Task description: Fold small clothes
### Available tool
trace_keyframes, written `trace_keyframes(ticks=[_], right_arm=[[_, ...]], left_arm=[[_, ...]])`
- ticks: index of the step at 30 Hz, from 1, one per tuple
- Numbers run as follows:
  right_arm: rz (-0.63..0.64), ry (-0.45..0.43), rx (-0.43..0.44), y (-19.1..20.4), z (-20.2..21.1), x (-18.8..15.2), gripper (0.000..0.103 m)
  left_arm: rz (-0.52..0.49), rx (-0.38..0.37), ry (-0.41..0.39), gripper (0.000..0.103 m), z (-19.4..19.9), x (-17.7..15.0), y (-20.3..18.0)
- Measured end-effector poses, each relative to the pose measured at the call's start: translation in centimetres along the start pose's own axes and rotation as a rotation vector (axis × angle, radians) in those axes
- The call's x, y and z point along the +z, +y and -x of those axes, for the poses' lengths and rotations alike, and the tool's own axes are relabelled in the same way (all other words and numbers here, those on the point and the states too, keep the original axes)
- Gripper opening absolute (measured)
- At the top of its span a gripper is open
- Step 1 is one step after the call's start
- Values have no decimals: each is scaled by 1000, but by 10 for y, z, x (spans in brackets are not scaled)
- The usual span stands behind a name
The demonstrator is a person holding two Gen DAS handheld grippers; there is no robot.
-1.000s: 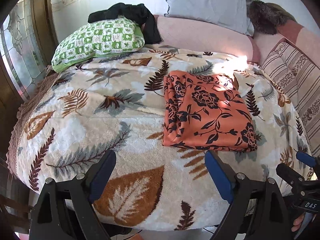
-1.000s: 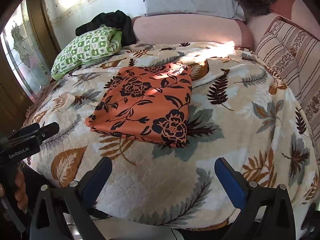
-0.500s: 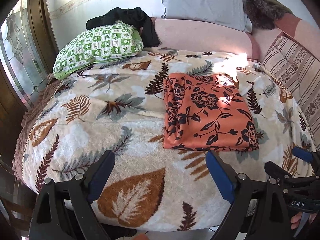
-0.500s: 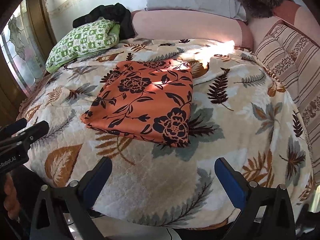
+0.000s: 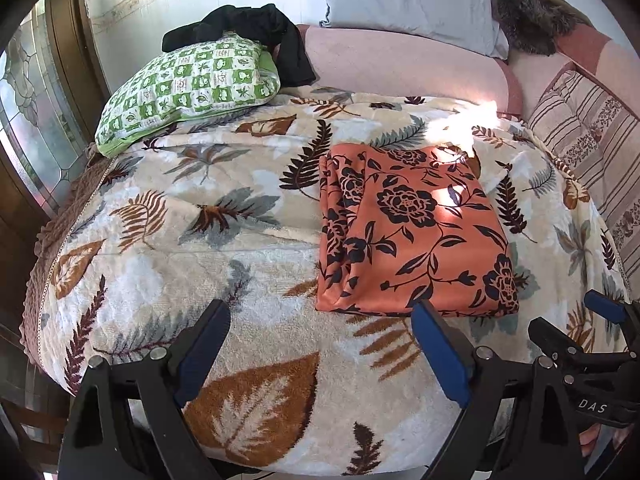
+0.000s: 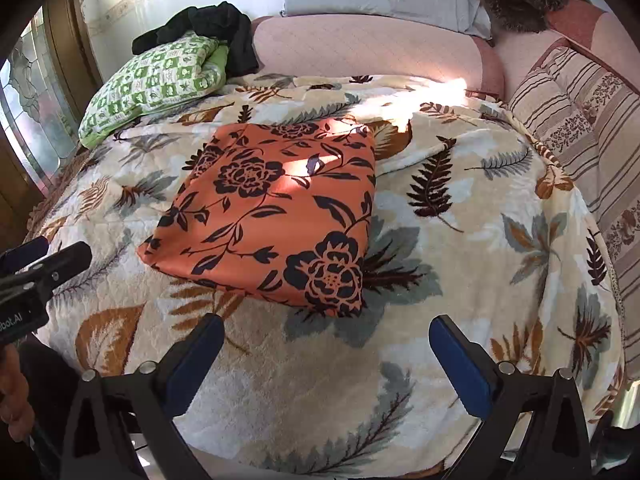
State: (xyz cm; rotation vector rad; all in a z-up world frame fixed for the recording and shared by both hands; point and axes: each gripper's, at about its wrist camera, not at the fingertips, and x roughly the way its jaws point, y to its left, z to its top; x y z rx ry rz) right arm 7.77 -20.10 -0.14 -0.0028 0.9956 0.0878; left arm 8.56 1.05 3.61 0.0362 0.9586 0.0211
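Both jaws wide, empty: left gripper (image 5: 320,344), right gripper (image 6: 326,344) at blanket (image 6: 280,380) near edge. Folded orange cloth (image 6: 276,216) mid-bed, toward right side. Risk: pad snags top layer (fold looks loose), fold opens.

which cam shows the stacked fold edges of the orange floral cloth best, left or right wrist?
Left wrist. The layered edges run down the near-left side of the orange floral cloth, facing the lens and unobstructed. The right wrist view shows the same cloth mostly as a flat top face; its layered side is turned away, so the layers barely read.
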Motion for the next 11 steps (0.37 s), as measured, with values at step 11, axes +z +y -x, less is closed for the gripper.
trace_keyframes(ticks=[11], right_arm=[[7,-22,-1,3,7,4,103]], left_arm=[[-20,0,-39,92,13,2,-4]])
